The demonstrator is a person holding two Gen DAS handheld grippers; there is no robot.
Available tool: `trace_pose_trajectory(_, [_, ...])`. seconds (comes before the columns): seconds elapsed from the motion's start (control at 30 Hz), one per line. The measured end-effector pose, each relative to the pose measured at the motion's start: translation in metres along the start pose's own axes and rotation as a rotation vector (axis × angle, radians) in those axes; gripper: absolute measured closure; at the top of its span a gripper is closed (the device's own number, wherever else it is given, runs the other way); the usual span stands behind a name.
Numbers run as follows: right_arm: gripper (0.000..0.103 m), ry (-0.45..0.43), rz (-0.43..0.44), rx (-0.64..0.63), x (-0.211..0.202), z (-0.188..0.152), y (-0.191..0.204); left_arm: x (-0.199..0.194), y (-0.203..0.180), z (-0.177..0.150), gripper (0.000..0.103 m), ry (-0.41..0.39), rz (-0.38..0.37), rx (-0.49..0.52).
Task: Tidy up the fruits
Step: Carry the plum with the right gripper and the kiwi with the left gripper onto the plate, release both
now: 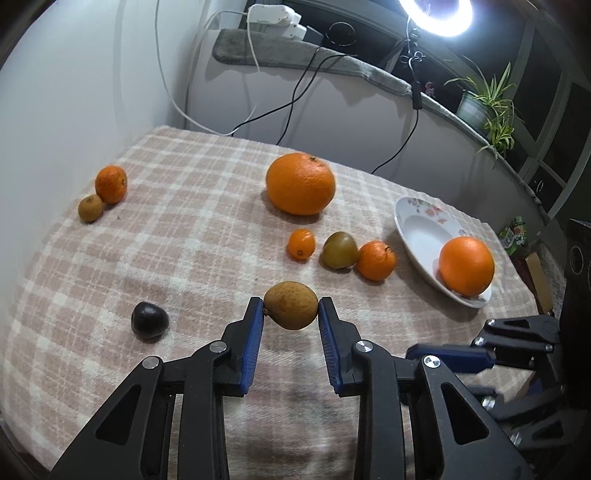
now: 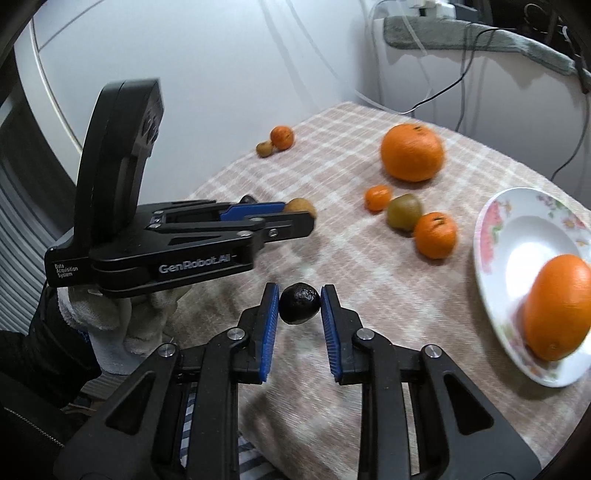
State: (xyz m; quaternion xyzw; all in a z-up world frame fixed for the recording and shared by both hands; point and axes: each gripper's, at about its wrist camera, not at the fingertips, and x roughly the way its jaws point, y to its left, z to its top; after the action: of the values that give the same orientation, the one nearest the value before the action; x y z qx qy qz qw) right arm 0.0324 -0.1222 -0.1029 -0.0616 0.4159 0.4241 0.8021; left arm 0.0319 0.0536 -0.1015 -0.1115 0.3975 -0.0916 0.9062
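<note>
My left gripper (image 1: 291,308) is shut on a small tan-brown fruit (image 1: 291,304) and holds it above the checked cloth; it also shows in the right wrist view (image 2: 301,208). My right gripper (image 2: 299,306) is shut on a small dark wrinkled fruit (image 2: 299,303). A second dark fruit (image 1: 149,319) lies on the cloth left of my left gripper. A flowered white plate (image 2: 495,236) at the right holds an orange (image 2: 557,306). A big orange (image 1: 300,183) sits mid-table. A small orange (image 1: 301,243), a green-brown fruit (image 1: 339,250) and a mandarin (image 1: 375,260) lie grouped near the plate.
A mandarin (image 1: 110,184) and a small brown fruit (image 1: 90,208) sit at the far left of the cloth. Cables hang down the wall behind the table. A ring light (image 1: 436,14) and a potted plant (image 1: 484,107) stand at the back right.
</note>
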Motion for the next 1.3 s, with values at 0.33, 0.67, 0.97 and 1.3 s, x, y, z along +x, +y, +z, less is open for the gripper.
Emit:
trace_pose_trajectory(0.33, [0.079, -0.093, -0.078, 0.078, -0.046, 0.003, -0.040, 0.003, -0.027, 0.012, 0.074, -0.016, -0.047, 0.037])
trace_pose_trajectory(0.67, [0.079, -0.172, -0.141, 0.138, -0.084, 0.006, -0.078, 0.017, -0.060, 0.025, 0.074, -0.016, -0.094, 0.087])
trace_pose_trajectory(0.97, [0.079, -0.211, -0.179, 0.169, -0.099, 0.013, -0.108, 0.030, -0.083, 0.038, 0.074, -0.012, -0.124, 0.122])
trace_pose_trajectory(1.3, [0.079, -0.215, -0.222, 0.220, -0.104, 0.008, -0.135, 0.045, -0.109, 0.041, 0.074, 0.006, -0.165, 0.162])
